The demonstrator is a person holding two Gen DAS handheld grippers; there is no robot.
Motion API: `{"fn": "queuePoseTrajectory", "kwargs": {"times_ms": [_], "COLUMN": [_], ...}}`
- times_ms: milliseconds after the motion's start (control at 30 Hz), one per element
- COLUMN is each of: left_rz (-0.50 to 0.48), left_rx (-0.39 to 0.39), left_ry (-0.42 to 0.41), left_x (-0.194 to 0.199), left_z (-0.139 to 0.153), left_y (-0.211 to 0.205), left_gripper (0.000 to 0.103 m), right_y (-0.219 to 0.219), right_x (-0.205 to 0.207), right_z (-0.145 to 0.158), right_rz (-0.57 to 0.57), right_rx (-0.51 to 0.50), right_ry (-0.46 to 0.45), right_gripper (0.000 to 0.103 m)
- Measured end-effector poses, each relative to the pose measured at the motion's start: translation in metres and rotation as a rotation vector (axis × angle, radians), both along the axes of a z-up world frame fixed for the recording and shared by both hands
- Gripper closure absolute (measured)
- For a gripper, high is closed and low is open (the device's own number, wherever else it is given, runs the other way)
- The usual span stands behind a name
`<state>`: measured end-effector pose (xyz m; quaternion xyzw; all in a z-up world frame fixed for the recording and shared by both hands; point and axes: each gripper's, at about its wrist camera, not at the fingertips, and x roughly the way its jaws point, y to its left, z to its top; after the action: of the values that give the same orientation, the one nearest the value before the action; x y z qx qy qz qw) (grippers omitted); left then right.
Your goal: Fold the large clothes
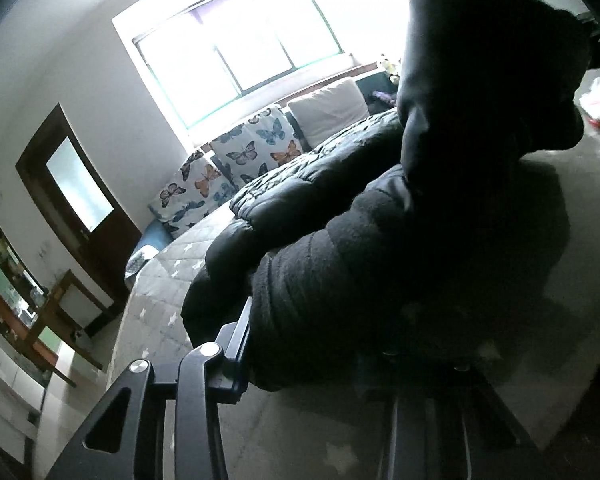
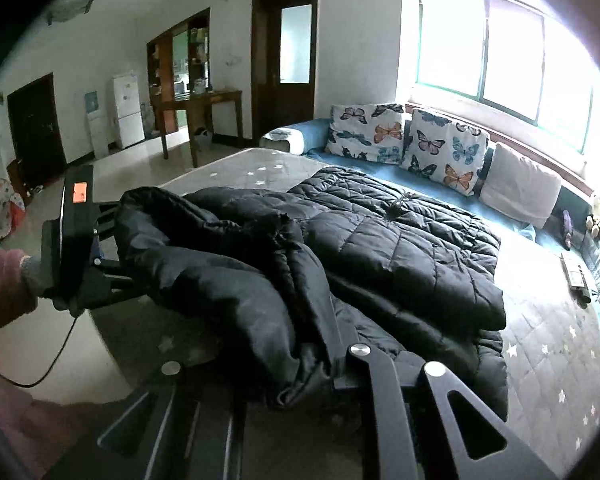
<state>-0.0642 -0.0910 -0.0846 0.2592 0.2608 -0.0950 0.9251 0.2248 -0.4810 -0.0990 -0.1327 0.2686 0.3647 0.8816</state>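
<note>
Black jacket [image 2: 380, 248] hides right gripper [image 2: 300, 376] fingertips.

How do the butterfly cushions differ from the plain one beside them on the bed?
The two butterfly cushions carry coloured butterflies on white; the plain cushion is bare off-white. The butterfly cushions sit nearer the door; the plain cushion sits further along under the window. All three lean upright in one row.

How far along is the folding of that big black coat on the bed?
Early, it seems. The black coat lies partly spread on the bed, its far half flat, so laying it out looks done. In hand: the right tongs grip its near edge, and the left tongs are at the bunched sleeve end. No neat fold shows yet, so nearly all the folding remains.
</note>
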Motion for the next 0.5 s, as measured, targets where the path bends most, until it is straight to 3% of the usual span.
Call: {"fn": "queuePoseTrajectory", "kwargs": {"times_ms": [167, 267, 367, 500], "left_rz": [-0.017, -0.009, 0.015, 0.039], "left_rx": [-0.052, -0.133, -0.172, -0.21], "left_ry": [0.03, 0.07, 0.096, 0.109], "left_x": [-0.067, -0.1, -0.105, -0.085], "left_z": [0.021, 0.037, 0.045, 0.058], "left_y": [0.01, 0.023, 0.032, 0.04], "left_gripper": [0.063, 0.062, 0.062, 0.062], "right_y": [-0.01, -0.016, -0.014, -0.009], "right_x": [-0.048, -0.071, -0.073, -0.044], "right_z": [0.013, 0.022, 0.024, 0.031], "right_rz": [0.066, 0.094, 0.1, 0.089], "right_rx": [-0.018, -0.003, -0.011, -0.001], "right_ry": [-0.015, -0.003, -0.012, -0.034], "right_gripper": [0.087, 0.087, 0.087, 0.087]}}
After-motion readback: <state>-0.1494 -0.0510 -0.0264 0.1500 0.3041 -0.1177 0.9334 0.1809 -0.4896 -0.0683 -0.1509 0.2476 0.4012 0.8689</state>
